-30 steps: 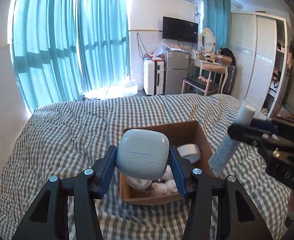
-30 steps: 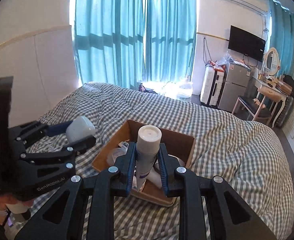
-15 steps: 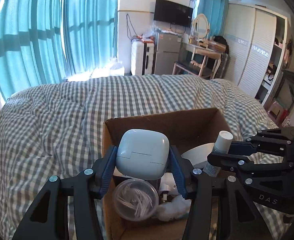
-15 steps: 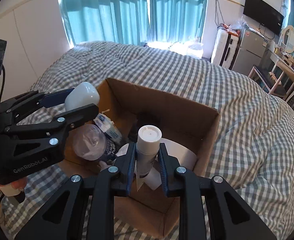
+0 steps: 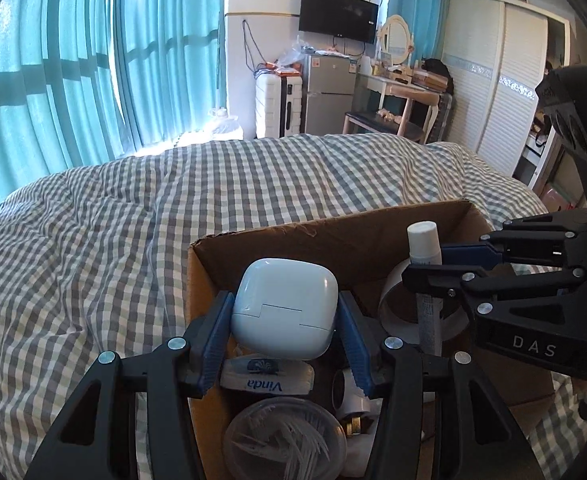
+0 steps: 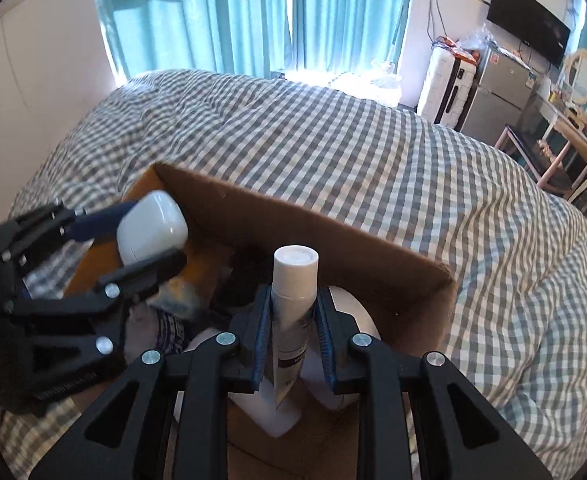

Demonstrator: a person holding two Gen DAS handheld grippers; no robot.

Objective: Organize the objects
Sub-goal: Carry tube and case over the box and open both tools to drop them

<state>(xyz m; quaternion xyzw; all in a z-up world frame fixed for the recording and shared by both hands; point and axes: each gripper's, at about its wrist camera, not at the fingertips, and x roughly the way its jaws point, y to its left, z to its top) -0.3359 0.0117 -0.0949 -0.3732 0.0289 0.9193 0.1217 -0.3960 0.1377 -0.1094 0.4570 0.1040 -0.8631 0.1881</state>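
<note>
L gripper (image 5: 285, 320) is clamped on 1 white earbud case (image 5: 284, 312): case sits right btwn the blue pads, lid end pointing away from the wrist, both sides touching pads, jaws at medium width to fit it. R gripper (image 6: 293, 320) is clamped on 1 white tube (image 6: 293, 300), cap end sticking up past the fingertips, crimped end hanging below the jaws; jaws narrow, pads touching both sides of the tube.

Both held things are over 1 open cardboard box (image 5: 333, 240) on a checked bedspread (image 5: 113, 240). In L wrist view the box's far wall is just beyond the case, its L wall beside the L finger. The R gripper shows to the R of the L jaws, tube upright.

Below/behind the L jaws inside the box: 1 tissue pack (image 5: 267, 378) marked "Vinda", directly under the case; 1 clear round tub (image 5: 283, 440) of toothpicks or similar nearer the wrist; 1 white tape roll (image 5: 397, 312) to the R, behind the tube. Some small white/dark bits btwn the R finger and the tub, can't tell what.

In R wrist view the tape roll (image 6: 357, 312) lies just past and R of the R jaws, tube's lower end in front of it. L gripper w/ case (image 6: 151, 228) is to the L, near the box's L corner.
</note>
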